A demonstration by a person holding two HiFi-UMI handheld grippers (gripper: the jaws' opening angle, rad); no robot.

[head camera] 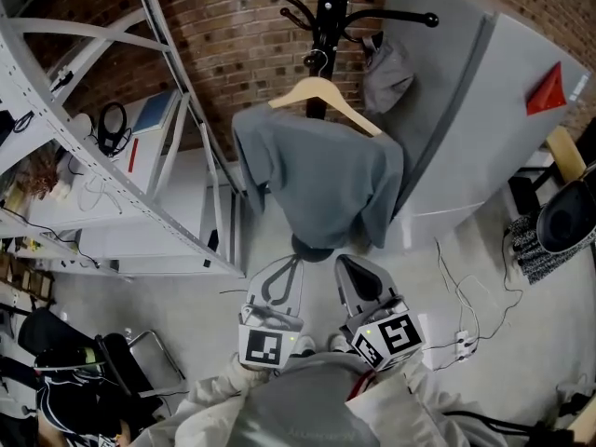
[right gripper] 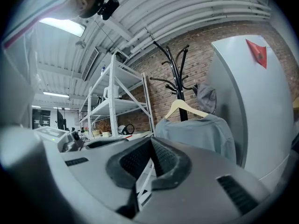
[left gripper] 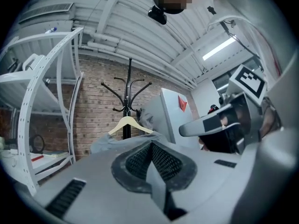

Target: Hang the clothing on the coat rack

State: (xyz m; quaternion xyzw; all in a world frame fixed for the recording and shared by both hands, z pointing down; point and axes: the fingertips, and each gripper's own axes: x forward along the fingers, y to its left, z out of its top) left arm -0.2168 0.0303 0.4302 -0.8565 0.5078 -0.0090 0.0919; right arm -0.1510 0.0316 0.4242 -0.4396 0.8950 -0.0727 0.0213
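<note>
Head view, downward-looking. The grey garment (head camera: 321, 180) was draped over a wooden hanger (head camera: 323, 94), and the hanger's hook sat at the black coat rack (head camera: 332, 7) in front of the brick wall. A second, smaller grey cloth (head camera: 386, 73) hung from a rack arm at about 2 o'clock from the hanger. The hanger's long axis ran from roughly 10 o'clock to 4 o'clock, while the garment fell straight down from it.

The left hand-held gripper (head camera: 291, 263) and right hand-held gripper (head camera: 346, 261) were held side by side close to the person's body, both pointing towards 12 o'clock. The garment lay at 12 o'clock from the pair, with its lower hem above the two tips and apart from them. Neither touched the cloth.

In the left gripper view the pads met along one line with nothing between them, so that hand-held gripper (left gripper: 152, 164) was closed and empty; the garment (left gripper: 117, 141) appeared just over its tips, at 11 o'clock. The right gripper view showed the same closed, empty condition (right gripper: 150, 164), with the garment (right gripper: 198, 132) at about 1 o'clock. White shelving (head camera: 140, 194) stood at 9 o'clock from the rack.

Judged from this arrangement, the hanging step looked complete. Neither hand-held gripper was clearly nearer, though the cloth loomed larger in the right gripper view.
</note>
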